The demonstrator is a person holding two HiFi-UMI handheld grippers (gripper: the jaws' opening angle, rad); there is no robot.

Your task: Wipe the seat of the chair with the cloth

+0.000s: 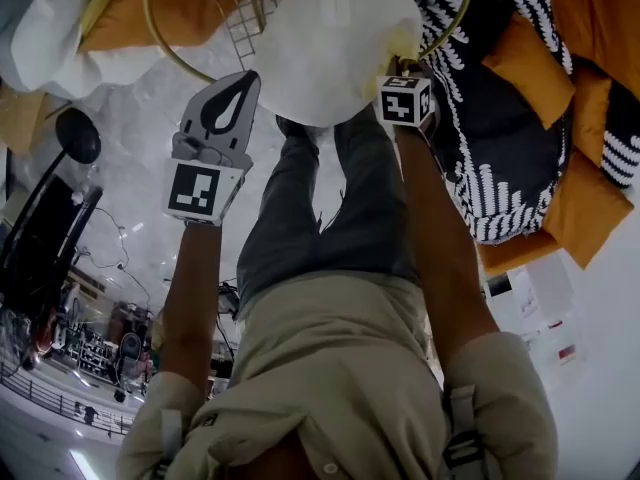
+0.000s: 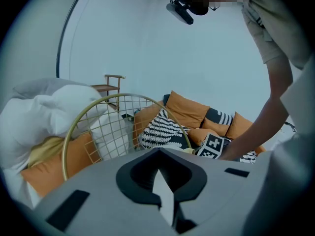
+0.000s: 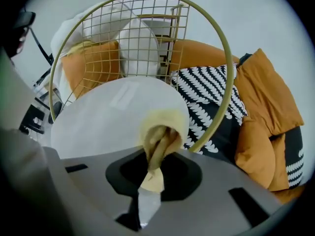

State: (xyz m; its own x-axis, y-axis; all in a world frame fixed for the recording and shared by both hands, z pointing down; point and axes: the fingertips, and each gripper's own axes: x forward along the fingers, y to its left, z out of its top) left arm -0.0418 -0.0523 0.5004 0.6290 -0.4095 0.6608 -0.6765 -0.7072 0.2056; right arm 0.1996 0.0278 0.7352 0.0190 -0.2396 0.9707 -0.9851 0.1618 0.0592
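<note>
At the front edge of the white seat [image 3: 108, 122] of the one chair [image 3: 147, 18], your right hand-held gripper [image 3: 150, 181] is clenched on the single yellow cloth [image 3: 160, 136]. The jaws pinch a twisted tail of the fabric. The rest of the cloth bunches against the seat surface, close to the gold ring of the wire back [image 3: 227, 82].

Markings: each of the two hand-held grippers carries one marker cube with black-and-white square patterns, on the left [image 1: 203, 190] and on the right [image 1: 405, 100]. Sheets on the wall [image 1: 550, 318] carry print too small to read.

Your left hand-held gripper [image 2: 162, 191] is clenched with its jaws together and nothing between them. In the head view it sits just beside the seat's left edge; contact with the seat cannot be determined.

Arm pose: both forearms extend forward from your body. The right forearm [image 1: 430, 228] reaches straight to the seat, and the left forearm [image 1: 190, 288] runs roughly parallel to it.

Surroundings: several orange cushions [image 3: 266, 92] and a black-and-white patterned cushion [image 3: 206, 92] lie behind and beside the chair.
</note>
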